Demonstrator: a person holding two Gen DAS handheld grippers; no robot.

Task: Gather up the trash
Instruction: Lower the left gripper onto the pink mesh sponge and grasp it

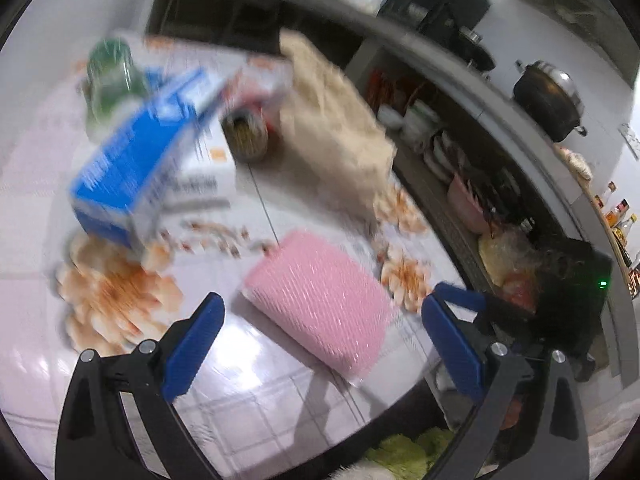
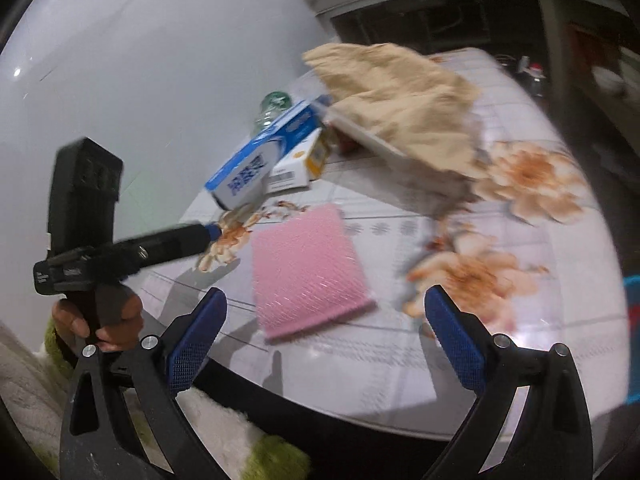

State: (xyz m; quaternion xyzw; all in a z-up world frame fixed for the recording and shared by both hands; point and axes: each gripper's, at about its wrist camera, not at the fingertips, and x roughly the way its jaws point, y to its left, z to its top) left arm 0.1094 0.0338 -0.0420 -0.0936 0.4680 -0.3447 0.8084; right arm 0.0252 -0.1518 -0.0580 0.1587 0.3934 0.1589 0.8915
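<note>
I am holding both claws spread wide and empty over the round table (image 2: 500, 360), so the collecting is barely starting as far as I can judge. The left gripper (image 1: 322, 344) is hovering just short of the pink foam sheet (image 1: 320, 300), and the right gripper (image 2: 326, 348) is framing that same sheet from its own side. Beyond the sheet, the blue carton (image 1: 132, 176) is leaning on a white box (image 1: 208, 168); the green bottle (image 1: 110, 80), a small can (image 1: 246, 132) (blurred, so I am guessing) and the crumpled beige paper (image 1: 336, 128) are lying farther back, all uncollected.
</note>
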